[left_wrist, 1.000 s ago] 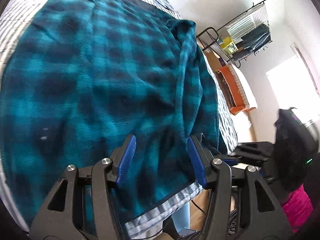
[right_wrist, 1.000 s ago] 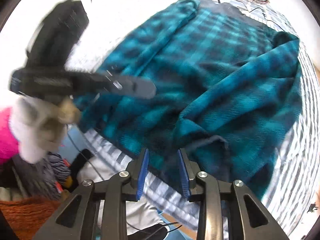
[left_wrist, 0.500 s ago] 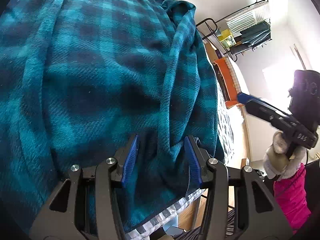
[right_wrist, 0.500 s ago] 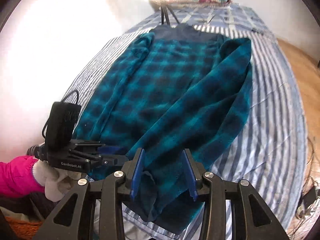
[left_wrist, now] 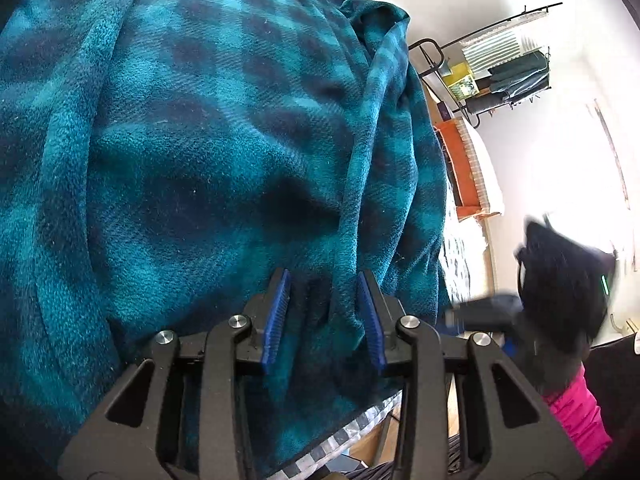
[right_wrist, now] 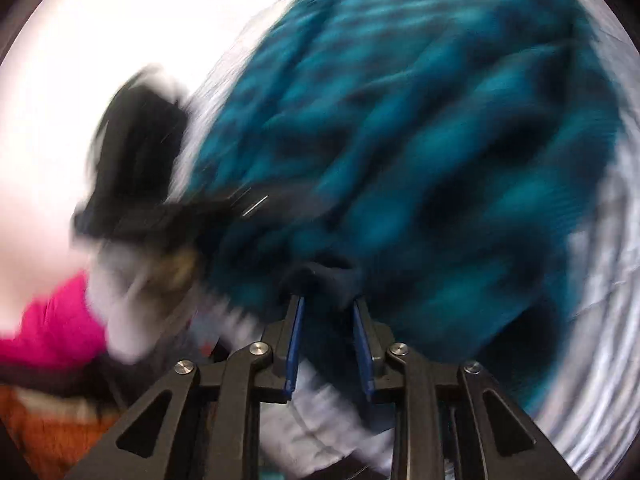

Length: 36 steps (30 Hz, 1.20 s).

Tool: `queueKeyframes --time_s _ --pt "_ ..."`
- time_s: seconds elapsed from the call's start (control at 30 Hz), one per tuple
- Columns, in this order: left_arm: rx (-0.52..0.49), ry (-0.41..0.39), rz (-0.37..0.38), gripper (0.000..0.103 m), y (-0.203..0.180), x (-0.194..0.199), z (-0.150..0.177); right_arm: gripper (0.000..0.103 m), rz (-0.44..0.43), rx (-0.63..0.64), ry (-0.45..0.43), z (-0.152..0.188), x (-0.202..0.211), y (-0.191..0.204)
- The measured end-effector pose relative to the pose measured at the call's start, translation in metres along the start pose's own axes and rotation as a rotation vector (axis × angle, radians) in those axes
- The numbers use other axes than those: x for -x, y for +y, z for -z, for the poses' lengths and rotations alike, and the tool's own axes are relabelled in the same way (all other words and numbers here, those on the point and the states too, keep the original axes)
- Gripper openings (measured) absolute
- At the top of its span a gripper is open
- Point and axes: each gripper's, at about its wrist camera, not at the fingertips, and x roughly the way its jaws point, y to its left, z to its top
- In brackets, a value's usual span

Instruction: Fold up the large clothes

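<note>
A large teal and black plaid fleece garment (left_wrist: pixel 208 152) lies spread over a striped bed and fills the left wrist view. My left gripper (left_wrist: pixel 323 314) is partly open, its blue pads on either side of a raised fold near the garment's near hem. The right wrist view is heavily motion-blurred. It shows the same garment (right_wrist: pixel 420 152) and my right gripper (right_wrist: pixel 326 334) partly open around a dark bunched edge of it. The right gripper also shows as a dark blur in the left wrist view (left_wrist: pixel 560 292).
The striped bedsheet (right_wrist: pixel 592 320) shows around the garment. A metal rack (left_wrist: pixel 500 68) with hanging clothes and an orange-edged piece of furniture (left_wrist: pixel 460 168) stand beyond the bed by a bright window. A pink sleeve (left_wrist: pixel 580 416) is at the lower right.
My left gripper has moved closer onto the garment's fold and its jaws have narrowed. My right gripper has swung down fast to the garment's near edge, with its jaws narrowed around the cloth.
</note>
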Motion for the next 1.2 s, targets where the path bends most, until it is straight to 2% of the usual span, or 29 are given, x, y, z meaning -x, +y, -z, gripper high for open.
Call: queueKeyframes --time_s 0.07,0.13,0.23,0.33,0.4,0.43,0.5,0.73,0.8,0.9,1.2 --pt "0.005 0.002 0.002 0.035 -0.001 0.000 0.000 0.030 -0.003 0.110 0.049 0.011 -0.003 0.027" --pt "0.008 0.007 0.009 0.035 -0.001 0.002 0.002 0.032 -0.005 0.152 0.057 0.016 0.002 0.038" --pt "-0.019 0.014 0.005 0.035 -0.007 0.003 0.008 0.032 -0.001 0.126 -0.004 0.018 0.025 0.032" --pt "-0.066 0.026 -0.025 0.035 -0.015 0.005 0.016 0.036 0.060 0.045 -0.103 0.012 0.056 0.008" --pt "-0.083 0.029 -0.035 0.027 -0.017 0.005 0.019 0.047 0.110 -0.020 -0.169 0.006 0.073 -0.011" --pt "-0.087 0.033 -0.038 0.017 -0.018 0.005 0.020 0.047 0.137 -0.054 -0.197 0.001 0.080 -0.023" --pt "-0.084 0.043 -0.029 0.011 -0.018 0.006 0.024 0.045 0.190 -0.120 -0.239 -0.006 0.091 -0.044" --pt "-0.155 0.052 -0.042 0.007 -0.032 0.004 0.041 0.046 0.297 -0.151 -0.357 -0.064 0.134 -0.077" --pt "-0.166 0.055 -0.039 0.007 -0.036 0.001 0.042 0.057 0.300 -0.166 -0.390 -0.084 0.143 -0.085" --pt "-0.182 0.042 -0.047 0.007 -0.041 0.000 0.040 0.060 0.308 -0.205 -0.438 -0.111 0.157 -0.103" --pt "-0.161 0.058 -0.030 0.007 -0.040 -0.004 0.034 0.061 0.392 -0.297 -0.495 -0.188 0.157 -0.149"
